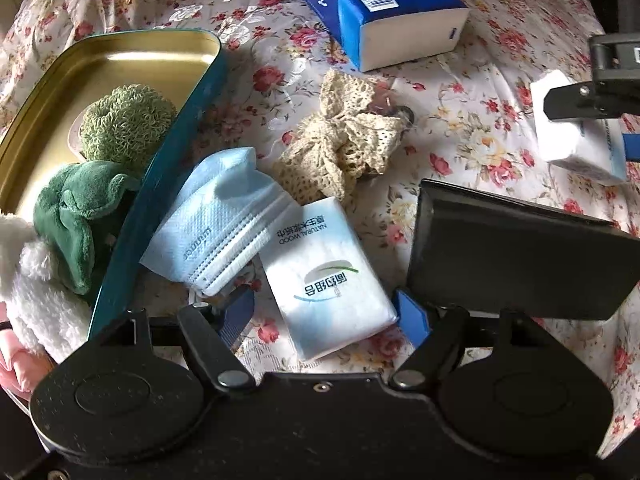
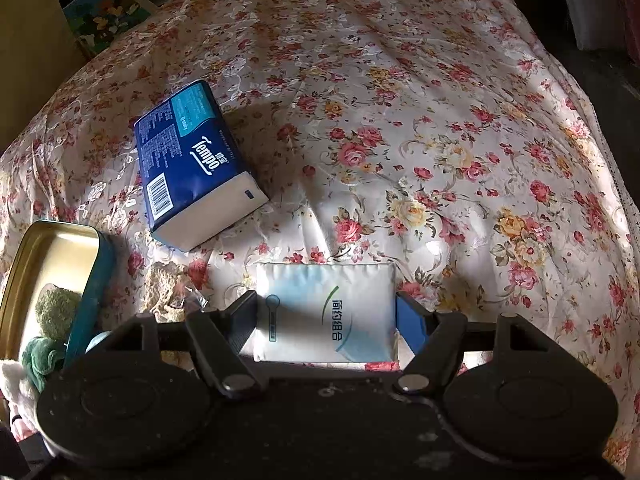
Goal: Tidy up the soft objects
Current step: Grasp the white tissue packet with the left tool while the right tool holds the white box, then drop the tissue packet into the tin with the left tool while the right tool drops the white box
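Two tissue packs: the right tongs (image 2: pixel 326 320) clamp one (image 2: pixel 326 312); the left tongs (image 1: pixel 326 312) straddle the other (image 1: pixel 326 276) unpinched, long axis toward eleven o'clock.

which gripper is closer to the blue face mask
Left. The left gripper hangs right beside the face mask; the right gripper, shut on a tissue pack, is farther off.

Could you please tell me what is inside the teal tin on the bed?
Inside the teal tin lie a green knitted ball, a dark green plush toy and a white fluffy item. Whatever lies beneath them on the gold floor is hidden.
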The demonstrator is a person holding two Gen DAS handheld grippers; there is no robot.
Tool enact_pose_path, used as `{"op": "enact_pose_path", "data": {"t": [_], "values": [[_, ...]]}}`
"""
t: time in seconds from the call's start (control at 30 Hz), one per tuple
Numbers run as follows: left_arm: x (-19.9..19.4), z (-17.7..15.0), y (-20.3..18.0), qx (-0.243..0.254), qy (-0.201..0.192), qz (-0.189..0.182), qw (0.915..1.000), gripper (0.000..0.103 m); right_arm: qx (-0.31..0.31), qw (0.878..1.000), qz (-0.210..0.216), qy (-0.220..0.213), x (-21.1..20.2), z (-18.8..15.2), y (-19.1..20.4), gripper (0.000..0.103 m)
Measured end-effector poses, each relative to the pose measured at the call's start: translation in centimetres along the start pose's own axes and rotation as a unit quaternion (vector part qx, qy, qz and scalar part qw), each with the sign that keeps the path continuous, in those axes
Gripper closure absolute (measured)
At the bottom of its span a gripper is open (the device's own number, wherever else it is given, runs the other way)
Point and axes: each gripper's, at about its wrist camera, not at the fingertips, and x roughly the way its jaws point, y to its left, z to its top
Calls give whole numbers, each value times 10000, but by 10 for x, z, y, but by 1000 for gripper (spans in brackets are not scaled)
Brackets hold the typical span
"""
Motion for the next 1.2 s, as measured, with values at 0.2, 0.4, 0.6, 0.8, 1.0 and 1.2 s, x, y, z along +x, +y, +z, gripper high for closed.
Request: {"op": "enact_pose_path", "data": {"t": [0.2, 0.4, 0.6, 0.8, 1.0, 1.2], "values": [[-2, -1, 2, -13, -21, 14, 10000, 52, -11, 10000, 12, 8, 0, 0, -1, 31], [-13, -19, 4, -2, 109, -93, 9999, 52, -48, 10000, 44, 28, 1, 0, 0, 31], [-28, -47, -5, 313, 219, -72, 9992, 51, -68, 10000, 62, 22, -1, 0, 1, 31], [-25, -47, -5, 381, 183, -74, 9991, 39, -137, 9999, 43, -9, -1, -1, 5, 31], [-21, -37, 2, 167, 212, -40, 9996, 51, -175, 9998, 75, 12, 3, -1, 4, 31], [-32, -39, 3, 201, 85, -196, 9996, 53, -130, 9998, 68, -149, 1, 0, 1, 31]]}}
